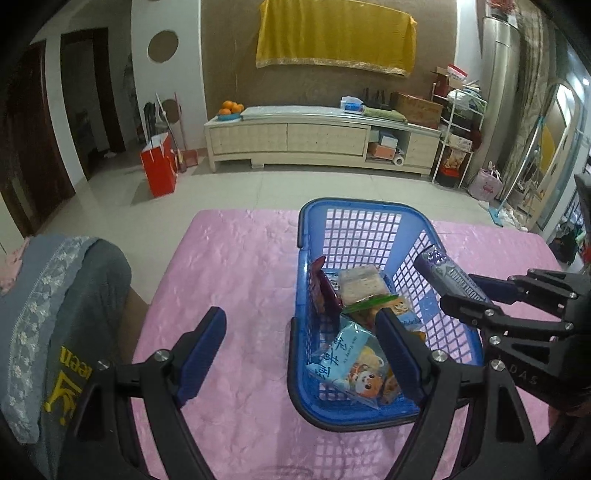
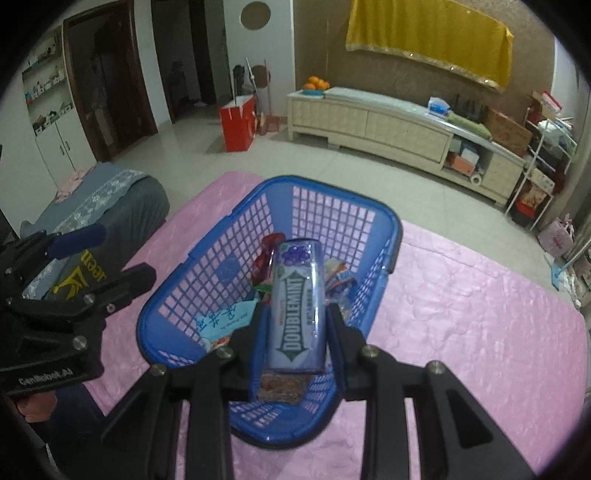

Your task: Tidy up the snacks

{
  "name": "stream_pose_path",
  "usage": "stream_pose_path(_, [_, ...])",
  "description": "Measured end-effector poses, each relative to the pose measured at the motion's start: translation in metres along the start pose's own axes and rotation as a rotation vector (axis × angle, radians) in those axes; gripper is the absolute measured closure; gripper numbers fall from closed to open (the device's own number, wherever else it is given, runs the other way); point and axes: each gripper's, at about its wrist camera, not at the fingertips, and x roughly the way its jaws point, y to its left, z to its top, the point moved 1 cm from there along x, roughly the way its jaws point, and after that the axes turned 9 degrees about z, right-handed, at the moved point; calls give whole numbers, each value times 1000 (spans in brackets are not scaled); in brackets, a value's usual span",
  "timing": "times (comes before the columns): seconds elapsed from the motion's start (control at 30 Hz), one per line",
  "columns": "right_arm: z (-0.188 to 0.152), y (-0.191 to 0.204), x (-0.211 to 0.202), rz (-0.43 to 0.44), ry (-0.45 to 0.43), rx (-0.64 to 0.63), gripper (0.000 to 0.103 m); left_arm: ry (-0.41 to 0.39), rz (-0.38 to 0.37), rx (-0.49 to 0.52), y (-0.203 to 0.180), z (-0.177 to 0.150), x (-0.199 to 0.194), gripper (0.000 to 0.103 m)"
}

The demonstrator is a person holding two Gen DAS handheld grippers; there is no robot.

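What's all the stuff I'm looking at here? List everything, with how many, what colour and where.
basket: one, blue, on the pink cloth
pink cloth: one, covering the table
snack packets: several, mixed colours, inside the basket
Doublemint pack: one, purple-blue, held above the basket
cabinet: one, cream, against the far wall
oranges: a pile, orange, on the cabinet's left end
red bag: one, on the floor near the cabinet
yellow cloth: one, hanging on the wall
grey cushion: one, with lace cover, left of the table
left tongs: black with blue pads, open, empty
right tongs: black, gripping the Doublemint pack
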Motion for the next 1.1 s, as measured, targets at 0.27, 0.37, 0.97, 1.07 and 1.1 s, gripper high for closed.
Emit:
stream_pose_path(0.27, [9, -2, 16, -35, 6, 7, 68, 29, -12, -49, 8, -1, 16, 22])
stream_pose_path(0.37, [14, -2, 15, -56, 3, -11, 58, 31, -19, -58, 9, -2, 16, 22])
stream_pose_path(0.97, [-29, -21, -46, -33, -72, 111, 27, -50, -25, -6, -28, -30, -40, 22])
stream_pose_path(1.07, [-39, -17, -61, -63, -101, 117, 27, -77, -29, 19, -40, -40, -54, 22])
stream_pose_path(1.1, [-42, -17, -66, -68, -108, 122, 27, -88, -19, 19, -43, -42, -59, 22])
